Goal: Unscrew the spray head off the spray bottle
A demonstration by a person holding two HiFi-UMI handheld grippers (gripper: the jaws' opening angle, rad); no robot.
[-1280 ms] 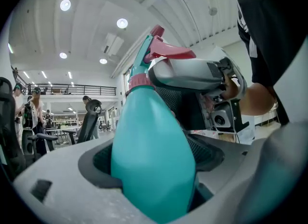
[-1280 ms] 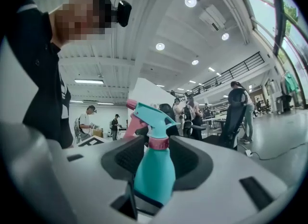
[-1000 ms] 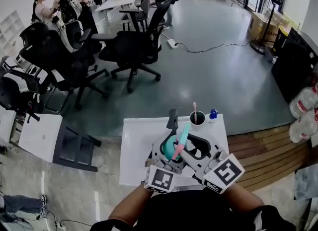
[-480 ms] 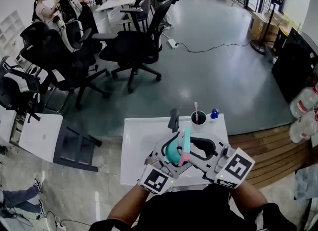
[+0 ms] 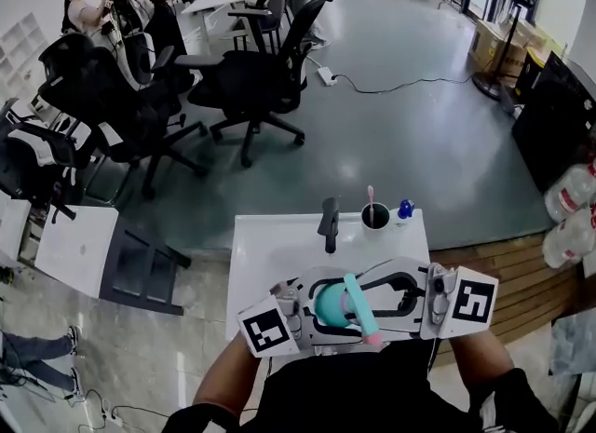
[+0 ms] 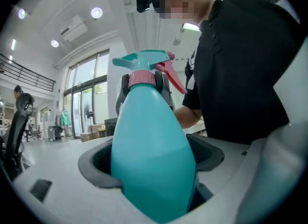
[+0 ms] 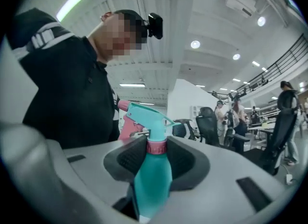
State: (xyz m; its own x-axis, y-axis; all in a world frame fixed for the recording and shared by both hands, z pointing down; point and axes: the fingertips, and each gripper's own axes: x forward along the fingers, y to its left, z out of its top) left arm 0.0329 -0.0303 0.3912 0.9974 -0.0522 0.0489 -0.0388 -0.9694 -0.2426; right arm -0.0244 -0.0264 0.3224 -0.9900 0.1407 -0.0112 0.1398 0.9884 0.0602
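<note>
1. Presently the spray bottle is clamped by its body in the left gripper, above the near edge of the table.
2. Within the last second the bottle has been swung from tilted upward to level, with the spray head towards the person.
3. The jaws of the right gripper have just been closed onto the pink collar; unscrewing is judged ready to start.

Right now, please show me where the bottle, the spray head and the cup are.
bottle (image 6: 154, 155): left gripper view, middle of its teal body.
spray head (image 7: 147, 114): right gripper view, its teal top above the pink collar.
cup (image 5: 374, 227): head view, its front wall.
</note>
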